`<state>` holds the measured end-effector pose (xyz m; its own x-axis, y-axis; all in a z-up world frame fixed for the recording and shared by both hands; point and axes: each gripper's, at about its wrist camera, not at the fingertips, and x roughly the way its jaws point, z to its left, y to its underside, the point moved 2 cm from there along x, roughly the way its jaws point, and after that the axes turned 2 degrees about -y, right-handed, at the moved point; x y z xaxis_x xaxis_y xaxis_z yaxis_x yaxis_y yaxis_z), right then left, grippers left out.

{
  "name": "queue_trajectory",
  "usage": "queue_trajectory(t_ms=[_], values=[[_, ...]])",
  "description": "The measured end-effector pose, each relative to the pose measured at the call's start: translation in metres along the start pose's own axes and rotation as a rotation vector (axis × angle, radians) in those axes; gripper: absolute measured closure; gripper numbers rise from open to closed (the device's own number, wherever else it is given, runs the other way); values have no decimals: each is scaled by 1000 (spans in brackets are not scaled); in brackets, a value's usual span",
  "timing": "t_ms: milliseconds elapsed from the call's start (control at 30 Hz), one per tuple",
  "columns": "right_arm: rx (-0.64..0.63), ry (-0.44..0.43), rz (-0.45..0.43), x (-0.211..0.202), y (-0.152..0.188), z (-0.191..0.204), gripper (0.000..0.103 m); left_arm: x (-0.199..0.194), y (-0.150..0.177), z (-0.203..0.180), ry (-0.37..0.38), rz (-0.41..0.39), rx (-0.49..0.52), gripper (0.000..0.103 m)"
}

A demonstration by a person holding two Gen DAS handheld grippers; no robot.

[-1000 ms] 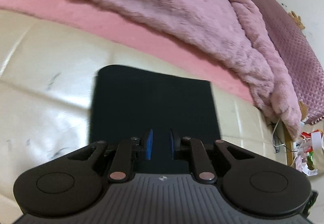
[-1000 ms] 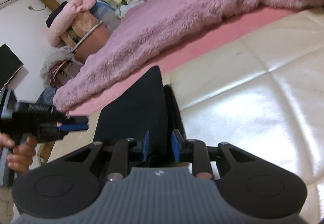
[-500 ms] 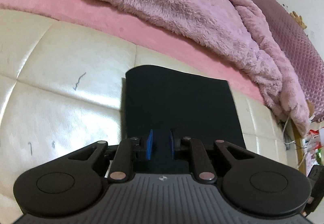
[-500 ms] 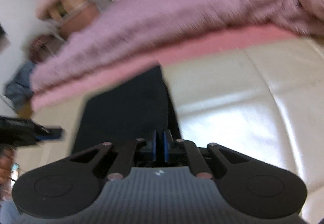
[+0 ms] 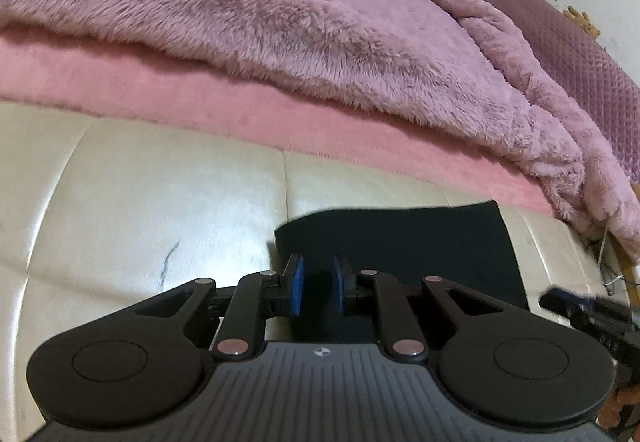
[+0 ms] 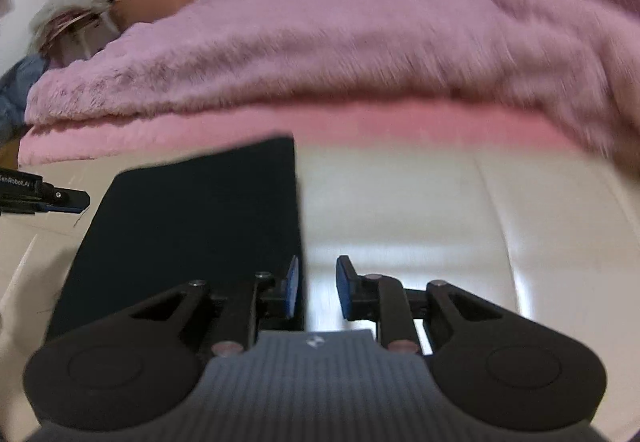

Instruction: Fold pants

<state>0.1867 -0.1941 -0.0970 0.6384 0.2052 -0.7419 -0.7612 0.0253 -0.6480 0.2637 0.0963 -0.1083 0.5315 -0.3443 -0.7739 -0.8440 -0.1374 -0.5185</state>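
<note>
Left gripper: jaws spread, empty, over near-left corner of pants.
Right gripper: jaws spread, empty; left pad just above pants' right edge, right pad over bare cushion.
Pants: compact dark rectangle, flat on cream cushion.
In right view, long axis runs near-to-far.
Both grippers close; fold looks done.
Far: pink fuzzy blanket.

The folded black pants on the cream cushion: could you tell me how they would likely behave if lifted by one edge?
The folded black pants lie flat as thin cloth, so they would probably droop and unfold. They look light. The glossy cream cushion suggests that a push would slide them easily.
</note>
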Motion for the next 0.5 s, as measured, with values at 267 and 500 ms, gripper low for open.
queue_trajectory(t_ms=[267, 500], values=[[-105, -24, -32, 71, -35, 18, 94, 33, -5, -5, -16, -24, 69, 90], [-5, -41, -2, 91, -24, 3, 95, 53, -2, -1, -77, -4, 96, 94]])
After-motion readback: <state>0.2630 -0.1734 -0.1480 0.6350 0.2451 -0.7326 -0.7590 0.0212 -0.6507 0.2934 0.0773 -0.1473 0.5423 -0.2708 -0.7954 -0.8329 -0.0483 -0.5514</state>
